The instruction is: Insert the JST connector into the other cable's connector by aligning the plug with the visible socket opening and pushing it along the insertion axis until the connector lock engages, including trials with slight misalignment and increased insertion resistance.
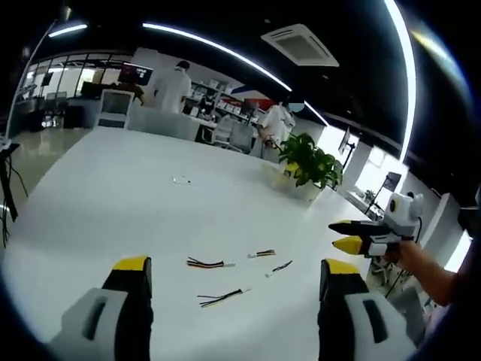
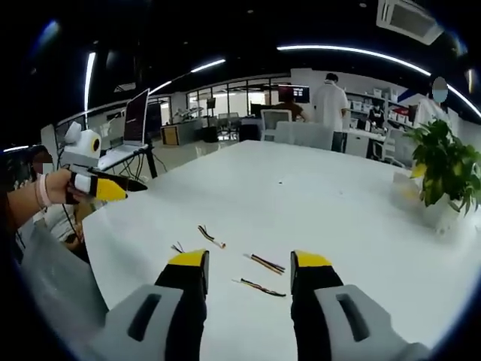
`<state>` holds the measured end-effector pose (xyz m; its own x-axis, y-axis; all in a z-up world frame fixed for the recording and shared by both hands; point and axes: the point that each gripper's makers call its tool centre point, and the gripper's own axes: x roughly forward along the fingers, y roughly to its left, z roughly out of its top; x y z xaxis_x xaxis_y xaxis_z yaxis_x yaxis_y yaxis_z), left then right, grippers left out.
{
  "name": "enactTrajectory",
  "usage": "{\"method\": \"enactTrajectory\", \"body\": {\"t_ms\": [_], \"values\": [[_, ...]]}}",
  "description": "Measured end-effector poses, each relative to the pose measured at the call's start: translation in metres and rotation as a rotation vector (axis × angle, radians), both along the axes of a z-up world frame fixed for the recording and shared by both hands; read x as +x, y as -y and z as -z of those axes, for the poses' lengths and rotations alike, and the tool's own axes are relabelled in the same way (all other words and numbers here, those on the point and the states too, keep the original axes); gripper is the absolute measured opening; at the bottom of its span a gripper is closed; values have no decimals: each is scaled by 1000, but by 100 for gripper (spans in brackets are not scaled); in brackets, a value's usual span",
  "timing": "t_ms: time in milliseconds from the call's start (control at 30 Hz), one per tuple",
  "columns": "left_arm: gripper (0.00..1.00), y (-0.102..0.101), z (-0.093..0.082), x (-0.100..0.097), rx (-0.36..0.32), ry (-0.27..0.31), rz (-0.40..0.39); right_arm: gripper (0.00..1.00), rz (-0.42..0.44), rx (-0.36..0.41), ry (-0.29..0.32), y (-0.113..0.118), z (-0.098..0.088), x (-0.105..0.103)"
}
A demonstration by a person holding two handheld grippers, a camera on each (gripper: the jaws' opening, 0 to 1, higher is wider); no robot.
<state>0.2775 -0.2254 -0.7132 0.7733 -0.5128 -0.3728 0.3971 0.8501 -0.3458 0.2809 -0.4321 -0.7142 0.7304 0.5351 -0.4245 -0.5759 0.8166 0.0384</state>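
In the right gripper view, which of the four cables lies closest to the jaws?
The cable between the two jaw tips, nearest the bottom of the view. The other three lie farther up the white table.

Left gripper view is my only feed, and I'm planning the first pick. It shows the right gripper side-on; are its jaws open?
Observer: Yes. In the right gripper view the right gripper has its jaws wide apart, with nothing between them.
Operator: What lies straight ahead of it?
Observer: A striped cable on the white table, roughly in line with the gap between the jaws.
Operator: And my left gripper from there?
Observer: The left gripper appears side-on near the table's edge, held by a hand.
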Motion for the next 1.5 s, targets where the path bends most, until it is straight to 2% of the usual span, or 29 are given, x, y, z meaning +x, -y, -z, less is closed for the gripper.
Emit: {"method": "enactTrajectory", "body": {"t_ms": [133, 267, 300, 467, 600, 700, 733, 800, 867, 933, 1000, 1200, 1267, 1333, 1400, 1500], "values": [[90, 4, -1, 3, 25, 16, 20, 41, 11, 10, -1, 4, 0, 4], [86, 6, 14, 3, 192, 20, 84, 42, 12, 18, 4, 4, -1, 7], [85, 9, 16, 2, 201, 22, 96, 41, 16, 16, 5, 4, -1, 8], [85, 23, 21, 1, 217, 23, 133, 41, 15, 17, 2, 5, 0, 10], [85, 26, 21, 3, 212, 15, 137, 41, 6, 5, -2, 6, 3, 11], [85, 27, 19, 6, 206, 20, 140, 45, 21, 2, -19, 8, 9, 14], [84, 28, 18, 7, 206, 23, 141, 45, 27, 19, -39, 8, 12, 15], [84, 27, 17, 9, 216, 33, 143, 43, 32, 93, -51, 4, 11, 16], [80, 26, 16, 12, 219, 48, 153, 42, 27, 128, -53, 2, 9, 16], [71, 29, 10, 13, 188, 70, 171, 42, 32, 133, -59, 3, 10, 18], [70, 30, 4, 16, 156, 86, 169, 43, 36, 147, -70, 3, 10, 20], [71, 26, 5, 23, 200, 83, 164, 42, 37, 161, -69, 4, 9, 25], [72, 25, 7, 25, 192, 69, 162, 41, 33, 169, -72, 4, 9, 27], [72, 26, 7, 26, 187, 67, 163, 41, 30, 220, -82, 0, 6, 29], [71, 26, 8, 27, 193, 69, 166, 40, 28, 240, -85, 0, 4, 31], [71, 25, 11, 31, 209, 73, 170, 38, 32, 225, -89, 2, 7, 36]]}}
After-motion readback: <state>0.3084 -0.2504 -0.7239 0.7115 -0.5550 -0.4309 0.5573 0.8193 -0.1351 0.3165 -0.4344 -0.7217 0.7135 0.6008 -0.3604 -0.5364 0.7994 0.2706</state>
